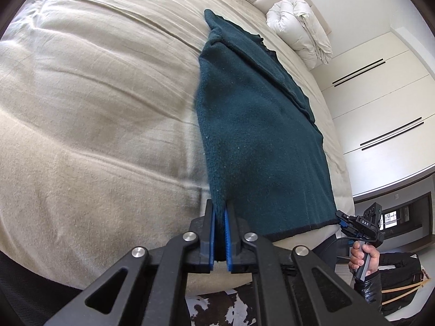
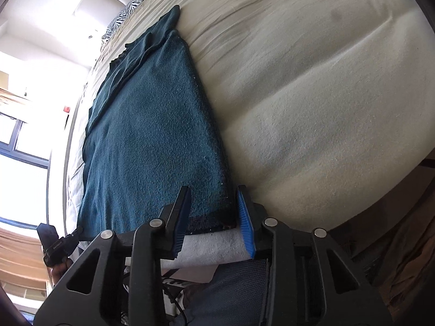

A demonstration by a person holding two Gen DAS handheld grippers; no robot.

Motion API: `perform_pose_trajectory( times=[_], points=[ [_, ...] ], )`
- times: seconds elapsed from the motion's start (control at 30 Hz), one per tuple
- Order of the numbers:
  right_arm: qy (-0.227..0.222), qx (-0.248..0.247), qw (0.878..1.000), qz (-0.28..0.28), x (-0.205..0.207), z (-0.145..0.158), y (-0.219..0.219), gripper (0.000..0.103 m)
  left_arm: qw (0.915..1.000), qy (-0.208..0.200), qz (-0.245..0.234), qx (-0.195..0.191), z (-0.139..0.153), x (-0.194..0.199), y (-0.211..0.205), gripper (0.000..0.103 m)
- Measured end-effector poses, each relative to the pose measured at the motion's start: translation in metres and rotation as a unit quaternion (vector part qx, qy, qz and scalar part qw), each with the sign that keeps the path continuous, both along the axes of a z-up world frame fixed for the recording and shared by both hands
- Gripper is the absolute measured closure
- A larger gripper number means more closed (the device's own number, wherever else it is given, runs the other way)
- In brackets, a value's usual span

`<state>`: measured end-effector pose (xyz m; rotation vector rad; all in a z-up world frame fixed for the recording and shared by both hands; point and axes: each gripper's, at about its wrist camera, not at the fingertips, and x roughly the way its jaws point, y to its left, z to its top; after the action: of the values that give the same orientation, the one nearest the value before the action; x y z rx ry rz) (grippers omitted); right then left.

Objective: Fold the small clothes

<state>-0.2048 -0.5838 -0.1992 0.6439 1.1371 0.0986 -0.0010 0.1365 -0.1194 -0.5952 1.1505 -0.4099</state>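
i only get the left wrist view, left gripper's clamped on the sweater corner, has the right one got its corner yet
Observer: Not yet. The right gripper has its fingers apart, straddling the near corner of the sweater without pressing it.
Operator: is the corner actually between them
Observer: Yes, the dark hem runs between both blue pads.
Operator: what's on that far side of the bed
Observer: A bright window, beyond the edge of the bed.
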Motion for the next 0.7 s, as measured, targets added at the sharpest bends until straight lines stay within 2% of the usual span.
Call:
perform_pose_trajectory(
  times=[0.07, 0.13, 0.37, 0.53, 0.7],
  points=[
    [0.002, 0.002, 1.000, 0.001, 0.001, -0.001, 0.002, 0.090, 1.0000, 0.000, 0.002, -0.004, -0.001, -0.002, 0.001, 0.096],
    [0.002, 0.001, 1.000, 0.002, 0.000, -0.002, 0.004, 0.095, 0.9999, 0.000, 0.004, -0.012, -0.001, -0.003, 0.003, 0.096],
    [-0.030, -0.011, 0.999, 0.020, -0.002, 0.020, 0.018, 0.097, 0.9984, -0.015, 0.011, -0.053, 0.010, -0.003, 0.007, 0.097],
    [-0.068, 0.031, 0.997, 0.020, 0.003, 0.045, 0.021, 0.097, 0.9944, -0.033, 0.025, -0.097, 0.027, 0.002, 0.014, 0.097],
    [-0.105, 0.077, 0.991, 0.010, 0.014, 0.067, 0.021, 0.097, 0.9866, -0.048, 0.048, -0.149, 0.038, 0.009, 0.024, 0.097]
  ],
)
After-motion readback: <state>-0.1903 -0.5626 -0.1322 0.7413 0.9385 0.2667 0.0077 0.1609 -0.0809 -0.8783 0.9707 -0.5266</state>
